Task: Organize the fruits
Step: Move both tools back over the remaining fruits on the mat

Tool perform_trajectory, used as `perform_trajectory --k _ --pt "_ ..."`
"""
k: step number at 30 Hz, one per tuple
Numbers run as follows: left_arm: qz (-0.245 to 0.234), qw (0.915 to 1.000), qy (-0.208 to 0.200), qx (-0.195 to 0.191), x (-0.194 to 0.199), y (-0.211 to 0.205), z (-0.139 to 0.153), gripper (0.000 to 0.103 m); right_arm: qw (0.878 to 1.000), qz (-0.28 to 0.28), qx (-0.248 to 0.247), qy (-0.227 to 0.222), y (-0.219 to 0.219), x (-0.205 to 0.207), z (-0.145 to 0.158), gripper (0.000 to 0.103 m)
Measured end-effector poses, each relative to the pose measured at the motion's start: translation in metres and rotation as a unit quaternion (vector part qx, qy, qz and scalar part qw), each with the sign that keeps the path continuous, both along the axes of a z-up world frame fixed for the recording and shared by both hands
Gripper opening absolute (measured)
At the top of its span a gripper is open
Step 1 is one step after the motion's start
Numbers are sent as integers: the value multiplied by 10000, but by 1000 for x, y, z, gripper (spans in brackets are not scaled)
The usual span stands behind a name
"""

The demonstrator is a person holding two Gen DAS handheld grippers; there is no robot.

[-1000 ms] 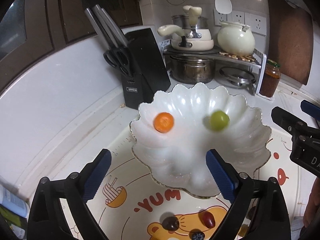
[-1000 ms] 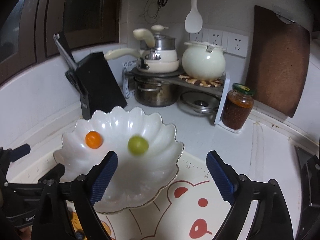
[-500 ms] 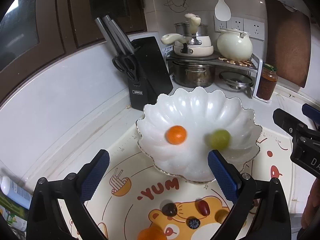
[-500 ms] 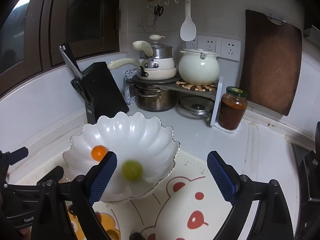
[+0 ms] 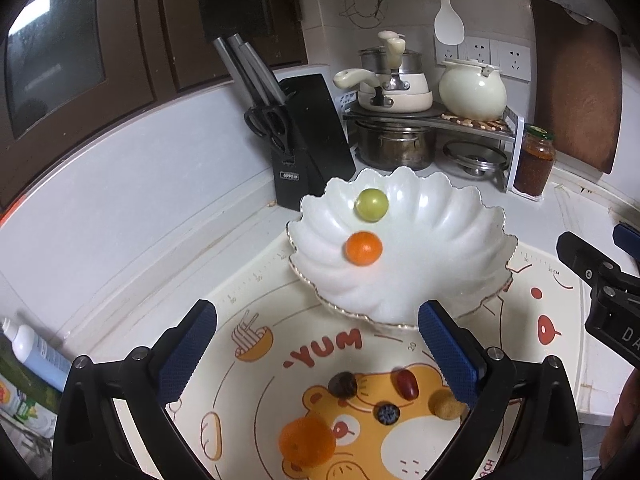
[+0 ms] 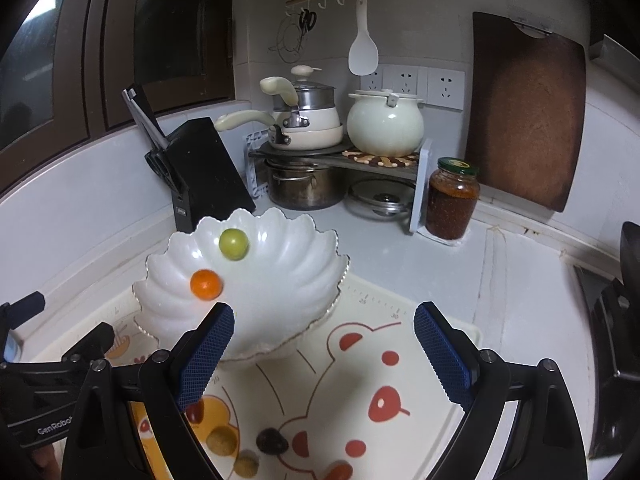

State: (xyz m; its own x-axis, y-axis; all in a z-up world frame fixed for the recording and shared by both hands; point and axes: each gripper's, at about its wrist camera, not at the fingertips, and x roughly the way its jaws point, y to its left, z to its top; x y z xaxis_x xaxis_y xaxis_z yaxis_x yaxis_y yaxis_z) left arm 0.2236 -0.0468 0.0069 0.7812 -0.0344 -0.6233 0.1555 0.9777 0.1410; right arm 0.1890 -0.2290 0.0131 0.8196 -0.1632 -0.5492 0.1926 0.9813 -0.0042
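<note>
A white scalloped bowl [image 5: 452, 236] [image 6: 292, 264] stands on a cartoon placemat [image 5: 320, 344]. In it lie a green fruit [image 5: 372, 205] [image 6: 233, 243] and a small orange fruit [image 5: 363, 248] [image 6: 206, 284]. On the mat near me lie an orange [image 5: 307, 441], a dark berry [image 5: 343, 384], a red date [image 5: 407, 384], a blueberry [image 5: 387, 414] and a tan fruit [image 5: 445, 404]. My left gripper [image 5: 316, 354] is open and empty, above the mat in front of the bowl. My right gripper [image 6: 324, 356] is open and empty, at the bowl's right front.
A black knife block [image 5: 308, 140] stands behind the bowl. A rack with pots [image 5: 400, 92] and a cream kettle [image 5: 472, 88] is at the back. A red sauce jar [image 5: 534, 160] and a brown cutting board [image 5: 576, 80] are at the right. A bottle [image 5: 36, 352] lies left.
Both grippers have pulled back and up from the bowl, so more of the mat and its loose fruits show. The green fruit has rolled to the bowl's far left side.
</note>
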Motion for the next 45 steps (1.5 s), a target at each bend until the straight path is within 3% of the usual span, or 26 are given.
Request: perform_trajectory --k 17,40,45 --pt "9 9997 202 -153 -37 -22 -27 103 9998 -44 109 165 -22 -36 -17 92" --pt "177 9990 409 -9 -73 -14 -83 103 9971 382 -7 665 -10 -62 -86 91" --pt "234 9986 483 -21 -75 -12 -96 103 9957 435 -24 817 -8 -61 -103 84"
